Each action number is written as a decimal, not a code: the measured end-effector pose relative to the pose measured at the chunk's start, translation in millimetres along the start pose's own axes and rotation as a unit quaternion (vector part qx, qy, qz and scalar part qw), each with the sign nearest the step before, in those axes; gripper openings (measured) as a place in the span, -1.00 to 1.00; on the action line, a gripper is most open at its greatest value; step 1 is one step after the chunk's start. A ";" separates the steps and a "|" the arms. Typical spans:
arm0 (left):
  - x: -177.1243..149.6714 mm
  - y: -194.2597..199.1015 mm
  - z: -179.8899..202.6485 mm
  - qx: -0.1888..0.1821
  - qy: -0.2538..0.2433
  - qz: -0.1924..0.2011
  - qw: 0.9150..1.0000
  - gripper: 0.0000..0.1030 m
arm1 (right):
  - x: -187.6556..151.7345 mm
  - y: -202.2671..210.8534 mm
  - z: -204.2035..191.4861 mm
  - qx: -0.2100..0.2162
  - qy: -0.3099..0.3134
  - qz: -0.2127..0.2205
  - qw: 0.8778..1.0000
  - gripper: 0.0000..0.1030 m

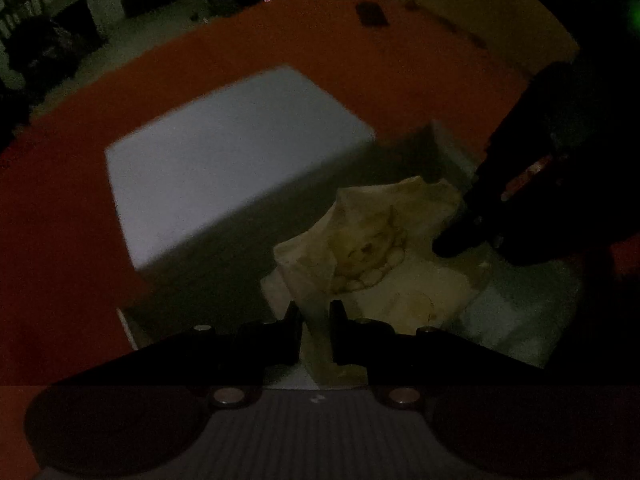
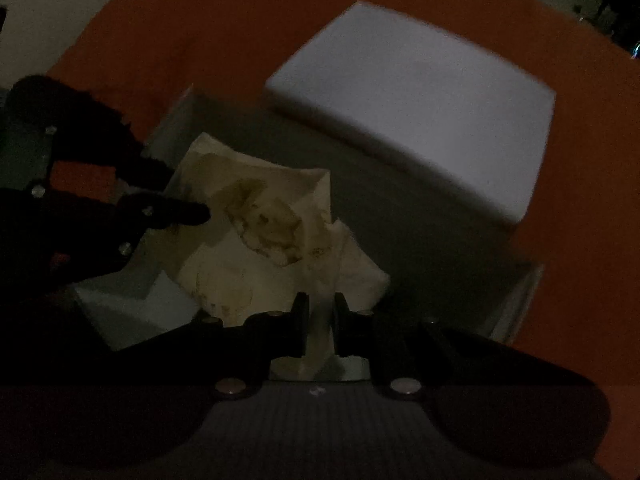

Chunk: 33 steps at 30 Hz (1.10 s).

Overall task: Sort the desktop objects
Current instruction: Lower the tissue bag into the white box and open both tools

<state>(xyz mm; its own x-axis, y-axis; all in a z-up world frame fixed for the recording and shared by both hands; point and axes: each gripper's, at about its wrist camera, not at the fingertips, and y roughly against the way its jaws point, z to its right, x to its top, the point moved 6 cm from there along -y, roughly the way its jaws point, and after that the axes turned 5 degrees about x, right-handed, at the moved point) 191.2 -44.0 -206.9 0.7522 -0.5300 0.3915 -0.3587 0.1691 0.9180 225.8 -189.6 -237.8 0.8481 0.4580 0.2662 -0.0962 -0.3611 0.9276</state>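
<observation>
The scene is very dark. A crumpled cream cloth (image 1: pixel 384 248) with a printed cartoon figure hangs over an open white box (image 1: pixel 208 280) on a red table. My left gripper (image 1: pixel 316 314) is shut on the cloth's near edge. The right gripper (image 1: pixel 452 244) reaches in from the right, its dark tip at the cloth's far side. In the right wrist view the same cloth (image 2: pixel 260 236) is pinched at its near edge by my right gripper (image 2: pixel 321 306). There the left gripper (image 2: pixel 188 212) comes in from the left, against the cloth.
The box's white lid (image 1: pixel 224 148) (image 2: pixel 420 100) stands open behind the shadowed interior. Red tabletop (image 1: pixel 60 240) surrounds the box. A small dark object (image 1: pixel 372 14) lies near the far table edge, beside a yellowish surface (image 1: pixel 480 12).
</observation>
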 end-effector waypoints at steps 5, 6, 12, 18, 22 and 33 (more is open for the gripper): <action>-19.5 -24.3 10.5 -0.006 -0.017 -0.032 0.999 -0.78 | -13.3 -31.9 3.7 0.014 -0.017 -0.016 1.000 -0.74; -21.8 -28.0 11.6 -0.005 -0.019 -0.035 0.999 -0.78 | -14.6 -37.0 4.6 0.015 -0.019 -0.017 1.000 -0.74; -35.4 -49.9 18.1 -0.001 -0.033 -0.051 0.998 -0.78 | -18.1 -52.3 3.5 0.018 -0.020 -0.014 1.000 -0.74; -43.5 -56.7 25.1 0.004 -0.045 -0.055 0.997 -0.78 | -26.5 -63.7 -11.6 -0.005 0.022 -0.014 1.000 -0.74; -49.8 -59.7 31.0 0.012 -0.067 -0.045 0.997 -0.78 | -32.4 -77.7 -16.1 -0.008 0.032 -0.027 0.999 -0.73; -61.7 -52.4 32.3 0.018 -0.068 -0.032 0.997 -0.53 | -38.6 -91.1 -24.4 -0.002 0.005 -0.044 0.999 -0.10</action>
<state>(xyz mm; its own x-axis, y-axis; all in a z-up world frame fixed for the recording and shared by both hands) 145.7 -47.1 -281.2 0.6928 -0.6474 0.3176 -0.3344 0.1019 0.9369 189.2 -154.5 -326.2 0.8483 0.4955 0.1866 -0.0237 -0.3164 0.9483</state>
